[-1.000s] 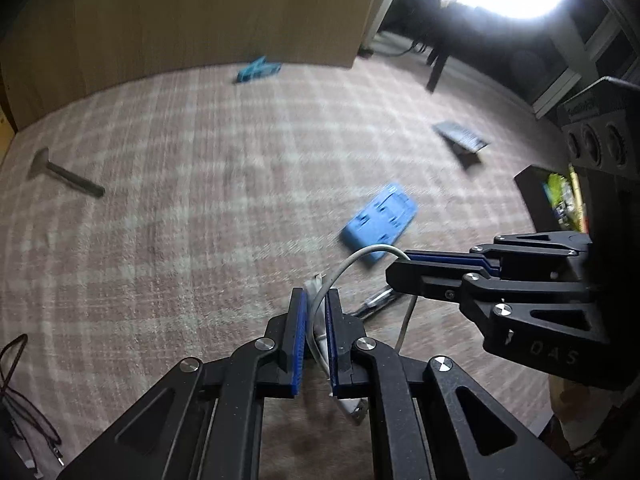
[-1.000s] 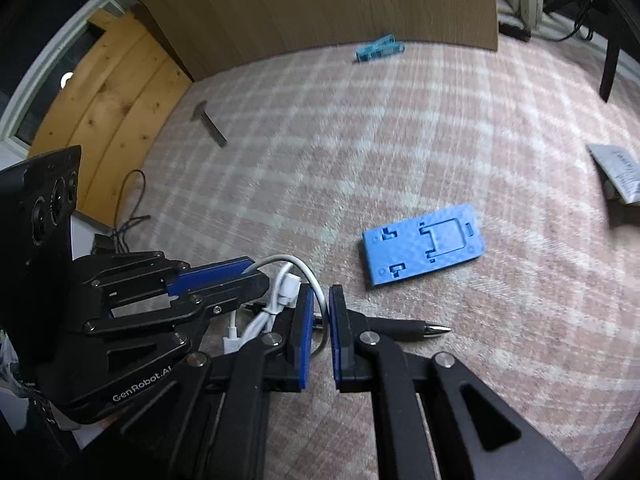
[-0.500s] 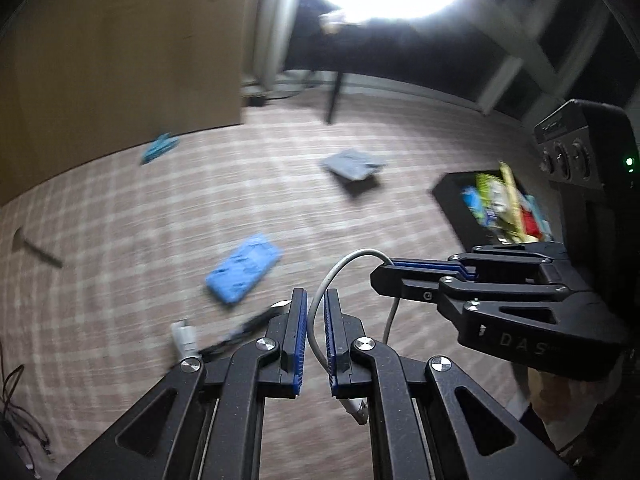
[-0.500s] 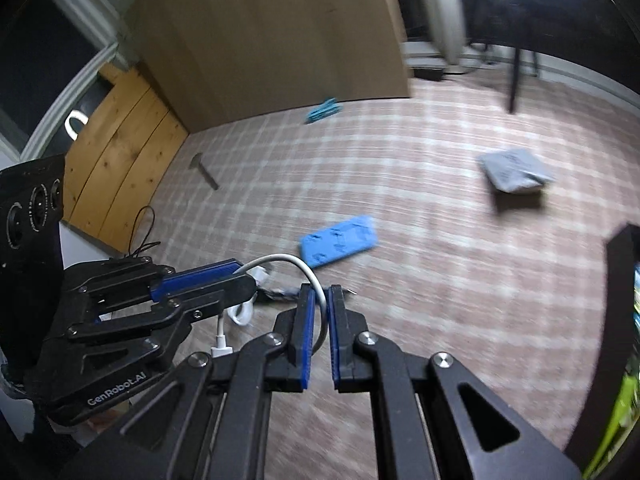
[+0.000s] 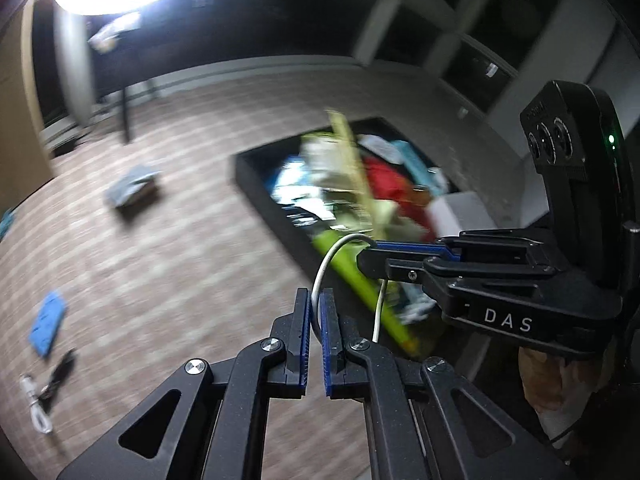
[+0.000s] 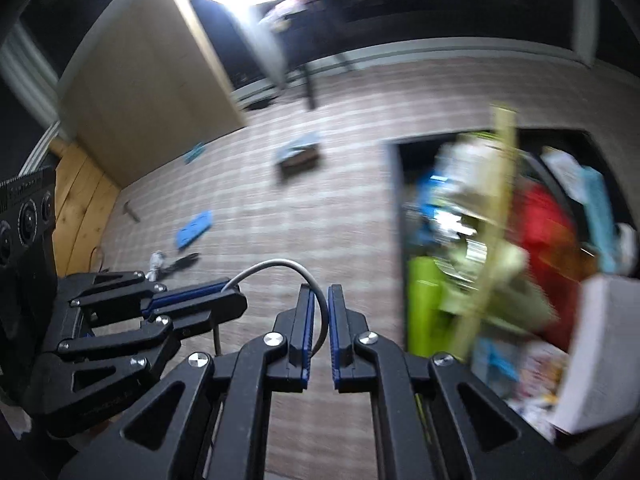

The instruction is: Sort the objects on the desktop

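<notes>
White cable (image 5: 320, 280) arches between the left gripper (image 5: 316, 308) and right gripper (image 6: 318, 304), each pair of fingers clamped on it, aloft beside the crammed black bin (image 6: 394, 200), likely its destination.

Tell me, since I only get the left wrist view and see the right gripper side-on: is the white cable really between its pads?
Observer: Yes. In the right wrist view the white cable drops between the blue pads of the right gripper, which are closed to a narrow gap around it.
Operator: Anything lying out of my frame?
Observer: A small hammer-like tool lies on the checked cloth, near the wooden boards.
Operator: How does my gripper look from outside?
Observer: The cable's other end goes into the tip of the left gripper, whose fingers are closed on it.
</notes>
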Tool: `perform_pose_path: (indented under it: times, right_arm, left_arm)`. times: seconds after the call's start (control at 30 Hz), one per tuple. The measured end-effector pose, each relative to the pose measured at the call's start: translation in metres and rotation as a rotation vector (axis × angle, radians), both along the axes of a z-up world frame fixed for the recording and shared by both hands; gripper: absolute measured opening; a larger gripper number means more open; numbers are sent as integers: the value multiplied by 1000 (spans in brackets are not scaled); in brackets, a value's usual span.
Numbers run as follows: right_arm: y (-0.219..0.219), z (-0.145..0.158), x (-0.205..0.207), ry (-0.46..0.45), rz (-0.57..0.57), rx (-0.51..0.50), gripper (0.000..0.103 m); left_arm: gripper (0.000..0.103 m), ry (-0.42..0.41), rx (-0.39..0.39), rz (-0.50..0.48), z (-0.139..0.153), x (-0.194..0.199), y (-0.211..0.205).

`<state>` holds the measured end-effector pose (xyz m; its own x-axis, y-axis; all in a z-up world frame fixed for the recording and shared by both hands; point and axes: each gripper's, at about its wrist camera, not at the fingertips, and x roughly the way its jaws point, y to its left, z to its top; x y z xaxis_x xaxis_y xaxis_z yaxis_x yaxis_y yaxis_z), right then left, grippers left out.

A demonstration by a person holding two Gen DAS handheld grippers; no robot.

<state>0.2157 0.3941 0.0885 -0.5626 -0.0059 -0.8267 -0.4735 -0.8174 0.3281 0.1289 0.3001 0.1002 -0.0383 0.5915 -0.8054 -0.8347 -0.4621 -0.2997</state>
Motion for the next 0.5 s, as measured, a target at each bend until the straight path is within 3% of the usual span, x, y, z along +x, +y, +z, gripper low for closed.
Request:
perform_pose_path:
  times: [0.37,0.43,0.47,0.5]
  right_arm:
    - [63,3,86,-18,-160,22,11]
    - [70,3,94,-29,-178,39,17]
    - [75,3,98,-35,-193,40,31]
    - [80,5,104,-30,-212,35,40]
  left_arm:
    - [7,5,-21,-124,-4,56,87]
    - [38,0,-49,-130,-8,61,97]
    - [64,4,-65,-113,-10,62,101]
    - [66,9,-56,-105,-10,62,100]
